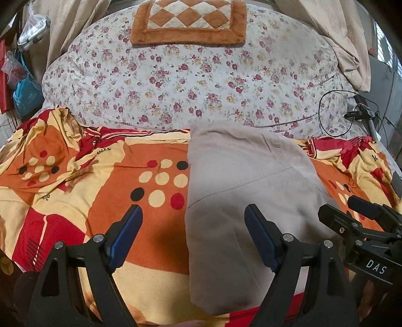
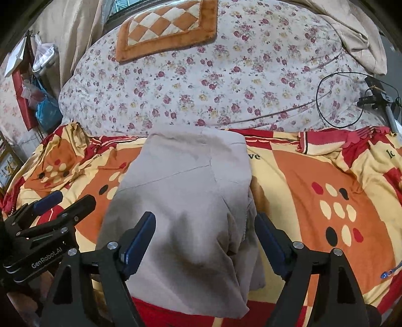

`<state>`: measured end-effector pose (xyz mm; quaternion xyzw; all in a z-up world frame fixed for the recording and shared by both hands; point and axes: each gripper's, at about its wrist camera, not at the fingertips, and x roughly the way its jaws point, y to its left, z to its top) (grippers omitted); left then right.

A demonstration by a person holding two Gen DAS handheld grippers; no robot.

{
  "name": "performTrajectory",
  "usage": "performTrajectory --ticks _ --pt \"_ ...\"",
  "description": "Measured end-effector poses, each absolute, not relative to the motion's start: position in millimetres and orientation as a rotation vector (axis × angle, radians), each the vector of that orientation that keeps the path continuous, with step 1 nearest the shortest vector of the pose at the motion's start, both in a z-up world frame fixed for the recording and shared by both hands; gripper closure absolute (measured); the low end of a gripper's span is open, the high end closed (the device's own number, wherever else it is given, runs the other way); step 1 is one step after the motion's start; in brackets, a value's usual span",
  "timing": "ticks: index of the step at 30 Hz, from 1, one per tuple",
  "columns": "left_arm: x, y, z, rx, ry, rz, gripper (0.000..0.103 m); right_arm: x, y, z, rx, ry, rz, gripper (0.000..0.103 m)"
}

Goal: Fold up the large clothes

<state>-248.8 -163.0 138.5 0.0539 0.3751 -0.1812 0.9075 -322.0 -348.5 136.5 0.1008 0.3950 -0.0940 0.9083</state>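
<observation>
**A:** Right up front, both grippers angle down at the bed. Left hand-held gripper [image 1: 193,237] is spread wide with nothing gripped, one finger over the blanket [image 1: 75,181], the other over the folded beige garment [image 1: 246,181].

**B:** Same with the right hand-held gripper [image 2: 204,242]: jaws released, garment's bunched near edge lying between the fingers, untouched as far as I can tell. Garment lies flat on the orange-red blanket. Further back there's the floral quilt [image 1: 201,83], then a checkered cushion [image 1: 188,22].
</observation>
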Motion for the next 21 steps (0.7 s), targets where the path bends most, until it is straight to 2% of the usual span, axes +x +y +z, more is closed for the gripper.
performTrajectory --ticks 21 --pt "-248.1 -166.5 130.6 0.119 0.788 -0.377 0.02 -318.2 -348.7 128.2 0.215 0.831 -0.193 0.021"
